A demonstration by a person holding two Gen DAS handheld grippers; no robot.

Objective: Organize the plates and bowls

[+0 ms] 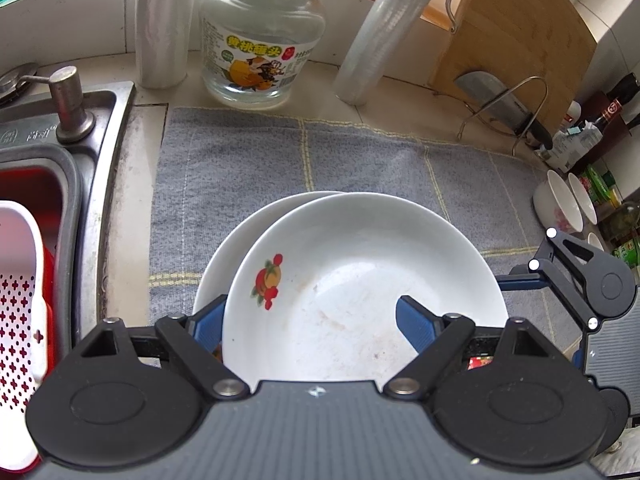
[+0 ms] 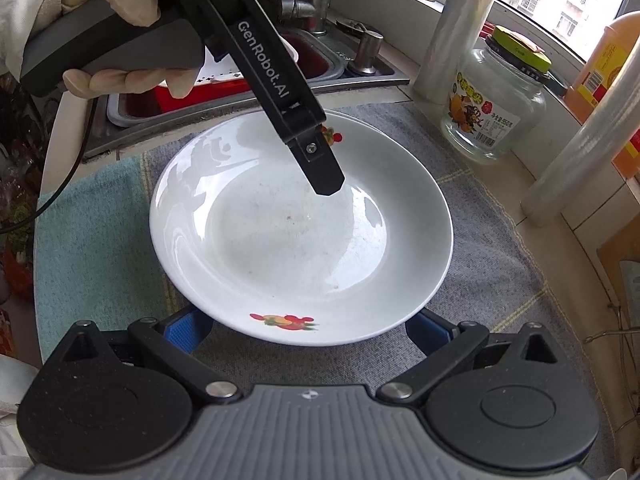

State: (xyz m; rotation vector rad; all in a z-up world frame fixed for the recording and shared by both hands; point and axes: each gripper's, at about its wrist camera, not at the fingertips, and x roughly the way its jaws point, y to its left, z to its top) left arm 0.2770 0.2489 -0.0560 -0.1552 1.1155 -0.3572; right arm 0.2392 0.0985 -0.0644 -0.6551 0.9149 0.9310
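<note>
Now the fruit-printed plate (image 2: 300, 224) sits on a second white plate (image 1: 228, 248) on the grey dish towel (image 1: 360, 160) covering the counter. Left gripper (image 1: 316, 320) straddles its near rim, fingers (image 1: 416, 324) spread and released. Right gripper (image 2: 308, 330) waits at the plate's other side, fingers wide apart.

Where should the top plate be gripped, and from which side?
Grip the top plate at its raised rim: one finger inside, one beneath. The near edge overhangs the cloth, and the right gripper already faces it, so come from there.
</note>
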